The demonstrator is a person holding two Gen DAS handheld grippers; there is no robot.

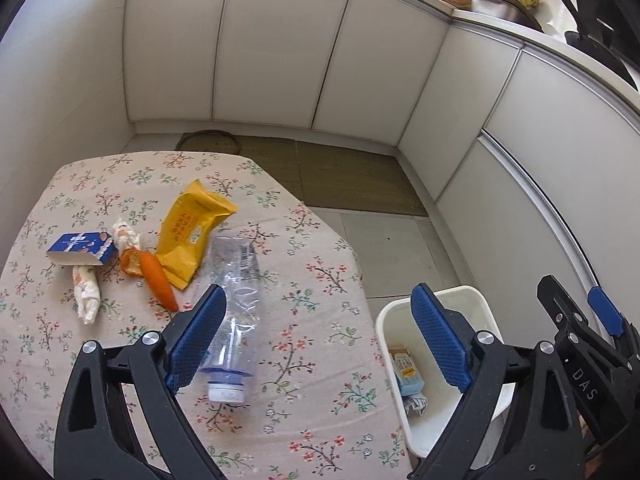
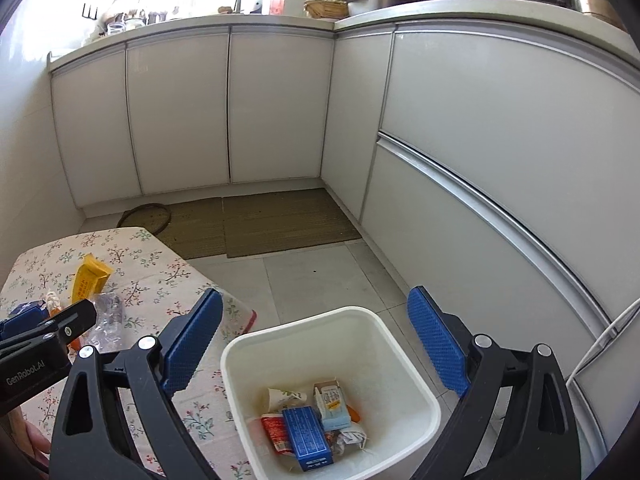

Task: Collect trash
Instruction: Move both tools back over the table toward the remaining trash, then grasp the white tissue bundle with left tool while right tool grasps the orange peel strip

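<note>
Evidently the clearing is partway done: the table, under its flowered cloth, still carries litter, while the white bin standing on the floor just beside the table's edge already holds several cartons and wrappers. On the table, well away from the bin, lie a yellow packet, a blue carton, an orange carrot-shaped piece and two crumpled paper wads. Nearer the bin lies a crushed clear bottle on its side. The left claw hangs wide open and empty over the bottle, one finger beside it. The right claw hovers above the bin, likewise wide open, holding nothing. Likely next: lower the left claw, straddle the bottle, close gently.
</note>
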